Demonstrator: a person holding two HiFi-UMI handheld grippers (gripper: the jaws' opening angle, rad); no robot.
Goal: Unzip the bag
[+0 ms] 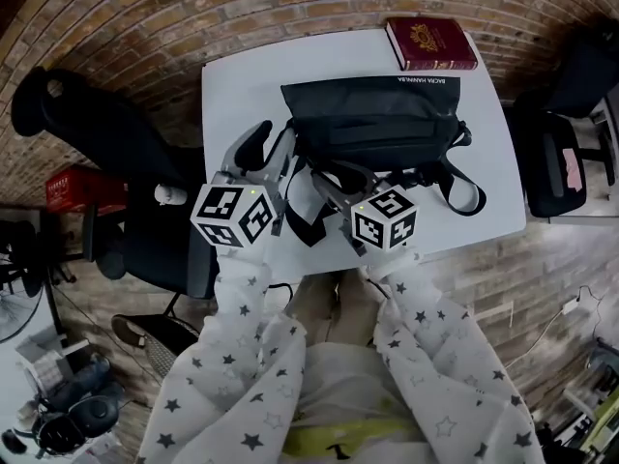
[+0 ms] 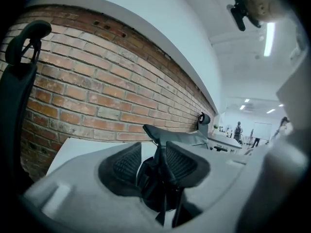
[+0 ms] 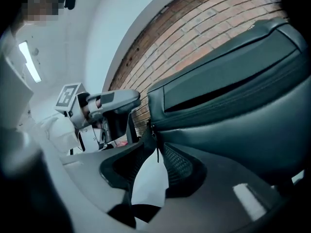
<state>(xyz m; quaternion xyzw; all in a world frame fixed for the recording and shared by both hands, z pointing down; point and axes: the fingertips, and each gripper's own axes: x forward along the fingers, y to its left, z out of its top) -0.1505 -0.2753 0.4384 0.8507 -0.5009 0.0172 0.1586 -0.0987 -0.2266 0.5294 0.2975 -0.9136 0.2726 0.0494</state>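
Observation:
A black bag (image 1: 372,124) lies on the white table (image 1: 242,85), its straps trailing toward the near edge. My left gripper (image 1: 273,153) is at the bag's left end. In the left gripper view, dark bag fabric (image 2: 156,171) stands between the pads of the left gripper (image 2: 153,161), and a sliver of light shows beside it. My right gripper (image 1: 324,174) is at the bag's near left corner. In the right gripper view, the right gripper (image 3: 154,161) has its pads apart, with the zipper pull (image 3: 156,149) hanging loose between them. A dark slit (image 3: 209,93) runs along the bag (image 3: 233,115).
A red book (image 1: 430,43) lies at the table's far right corner. A black office chair (image 1: 106,133) stands to the left of the table and another chair (image 1: 571,143) to the right. A red box (image 1: 73,187) sits on the floor at the left.

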